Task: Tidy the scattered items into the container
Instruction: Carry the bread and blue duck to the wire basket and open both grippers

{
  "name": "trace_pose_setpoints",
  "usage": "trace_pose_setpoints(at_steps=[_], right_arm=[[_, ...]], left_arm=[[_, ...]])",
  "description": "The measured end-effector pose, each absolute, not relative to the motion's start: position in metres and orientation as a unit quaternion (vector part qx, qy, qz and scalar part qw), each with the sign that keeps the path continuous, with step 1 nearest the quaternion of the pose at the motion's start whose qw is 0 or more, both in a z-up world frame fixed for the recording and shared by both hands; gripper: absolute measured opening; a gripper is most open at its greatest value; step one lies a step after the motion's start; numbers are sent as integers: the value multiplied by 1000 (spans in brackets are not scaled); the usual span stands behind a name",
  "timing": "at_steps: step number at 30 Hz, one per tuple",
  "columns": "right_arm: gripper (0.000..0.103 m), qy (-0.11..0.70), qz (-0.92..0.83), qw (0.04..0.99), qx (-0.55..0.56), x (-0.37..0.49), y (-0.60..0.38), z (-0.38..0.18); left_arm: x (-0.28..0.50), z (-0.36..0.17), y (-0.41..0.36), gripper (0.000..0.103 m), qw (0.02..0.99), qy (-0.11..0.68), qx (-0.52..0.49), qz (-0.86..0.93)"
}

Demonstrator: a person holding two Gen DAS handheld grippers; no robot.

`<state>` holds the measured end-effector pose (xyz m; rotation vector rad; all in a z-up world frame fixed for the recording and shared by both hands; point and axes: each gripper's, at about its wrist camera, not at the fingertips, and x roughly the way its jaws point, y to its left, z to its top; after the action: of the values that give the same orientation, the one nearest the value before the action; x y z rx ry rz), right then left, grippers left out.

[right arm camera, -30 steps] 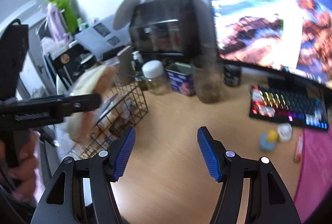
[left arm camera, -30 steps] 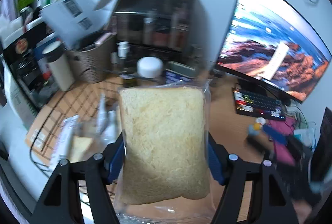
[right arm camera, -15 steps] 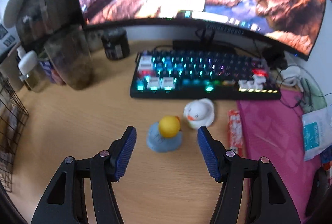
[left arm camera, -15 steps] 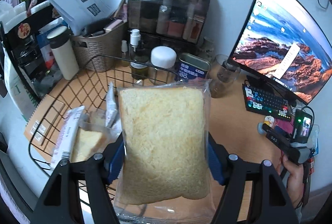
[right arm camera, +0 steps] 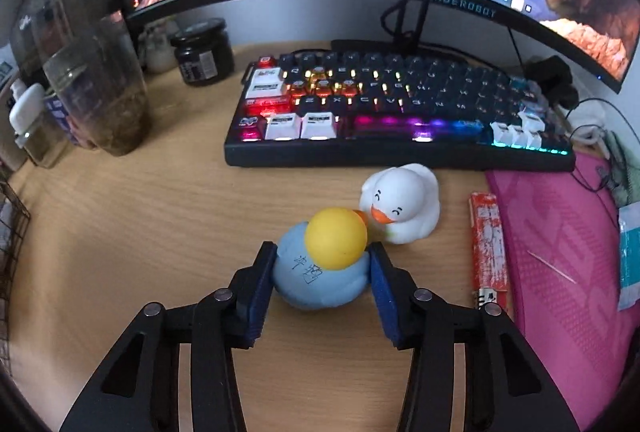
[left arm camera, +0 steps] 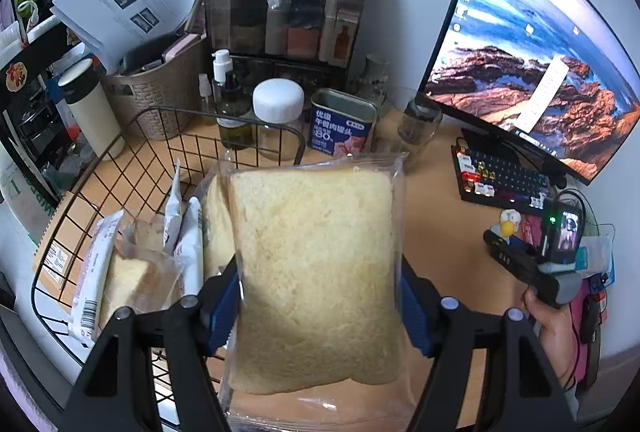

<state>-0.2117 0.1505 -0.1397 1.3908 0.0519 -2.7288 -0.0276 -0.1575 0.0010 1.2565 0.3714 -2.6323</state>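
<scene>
Now, two jobs at once: the left tongs are clamped on a bagged slice of bread, held upright with its long axis running away from the camera, hanging over the near-right edge of the wire basket, which lies just left and below with other wrapped bread packets already inside. Over on the right, the right tongs sit partly closed around a blue toy duck with a yellow head on the wooden worktop, pads touching or just about touching its flanks; a firm grip I cannot confirm. A white duck sits beak-to-head against it, in front of the lit keyboard. My read: the bread drops first, left and down, since that hand is far nearer the basket.
</scene>
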Motion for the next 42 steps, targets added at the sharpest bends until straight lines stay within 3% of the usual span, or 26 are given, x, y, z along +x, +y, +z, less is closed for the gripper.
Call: trace_pose_setpoints(at_steps=[6,14,19,29,32,42], right_arm=[[47,14,-905,89,415,-180,117,-88],[47,32,-887,314,337,-113,-33,1],[47,75,-860,391,320,-81,-120,8],[48,116,-837,414,339,-72,-183,-15],[62,136,-846,396,330,-69,-188,-12],[64,103,-853,392,328,-70,-162,3]], left_arm=[[-16,13,-176,74,120,134,408,-895],[22,21,-238,74,185,166,385,-889],[40,10,-280,74,225,190,388,-873],[46,-11,-308,75,229,210,409,-858],[47,-11,-307,76,229,209,412,-857],[54,8,-299,78,228,211,386,-869]])
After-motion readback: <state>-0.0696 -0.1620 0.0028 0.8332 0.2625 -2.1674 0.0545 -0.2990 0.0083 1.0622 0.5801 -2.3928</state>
